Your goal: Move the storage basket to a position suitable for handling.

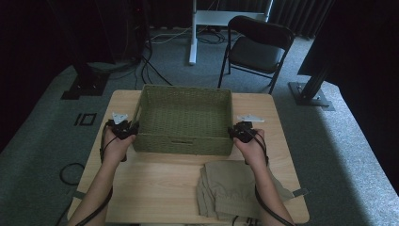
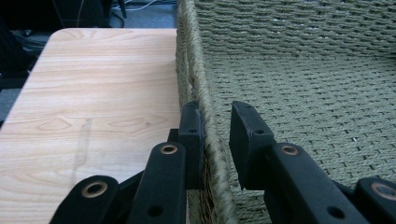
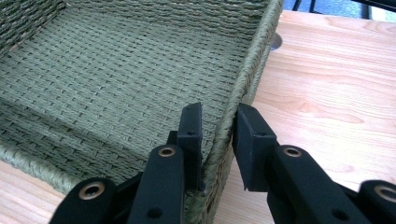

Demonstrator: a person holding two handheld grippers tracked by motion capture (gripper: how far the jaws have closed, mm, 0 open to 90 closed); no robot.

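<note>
**High view: 2 grippers straddle the basket's side walls**

Left gripper sits at the woven basket left wall, jaws parted with the rim between them, outer jaw touching, inner one apart. The basket stands mid-table, folded khaki cloth near its front. Right gripper likewise brackets the right rim, not yet clamped. Likely step: gripping to lift or shift; next, both must close evenly.

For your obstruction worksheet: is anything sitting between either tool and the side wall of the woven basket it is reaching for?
Nothing visible. The left tool straddles the basket's left wall, the right tool its right wall, each rim between open jaws. The folded cloth lies nearer the person, clear of both.
</note>
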